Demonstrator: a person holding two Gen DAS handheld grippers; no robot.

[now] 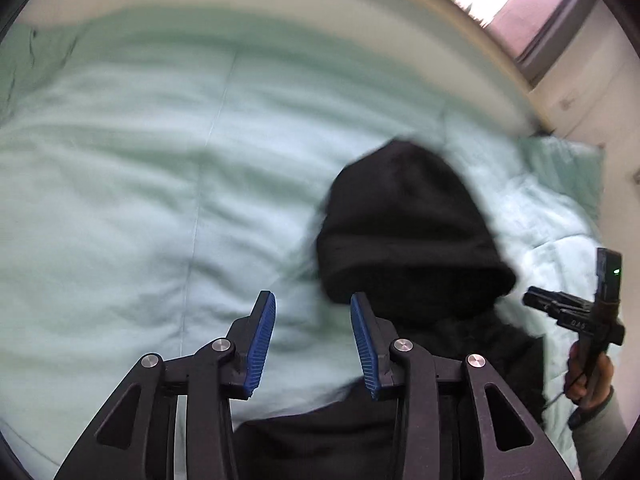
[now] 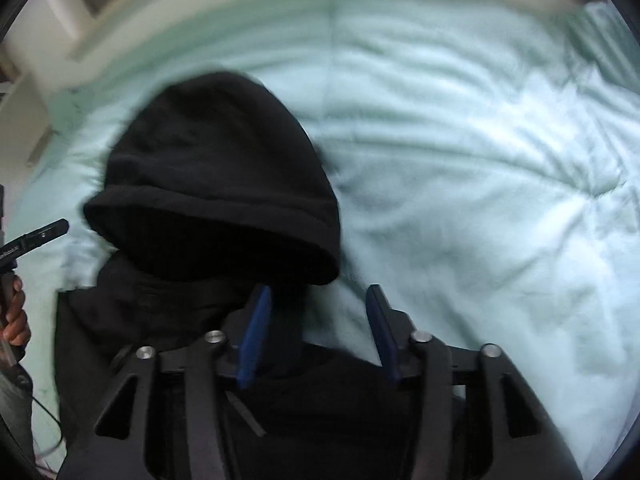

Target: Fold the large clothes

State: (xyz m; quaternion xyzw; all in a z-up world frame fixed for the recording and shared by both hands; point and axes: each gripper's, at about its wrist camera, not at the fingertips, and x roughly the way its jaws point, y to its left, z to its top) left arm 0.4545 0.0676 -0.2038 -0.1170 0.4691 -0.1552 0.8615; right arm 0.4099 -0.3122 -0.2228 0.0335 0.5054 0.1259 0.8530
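Here the bed (image 2: 500,160), under a pale green quilt, carries everything. My black hoodie (image 2: 168,320) lies along the near edge, its hood (image 2: 216,168) reaching toward the far edge and the window corner. I judge it thick fleece: soft, limp, fairly heavy, not slippery, so it will sag and should be taken at the shoulder seams beside the hood. I see no containers. The left gripper (image 1: 313,340) hangs with fingers parted over quilt and the hoodie's edge, grasping nothing. The right gripper (image 2: 318,332) likewise stands released above the collar.
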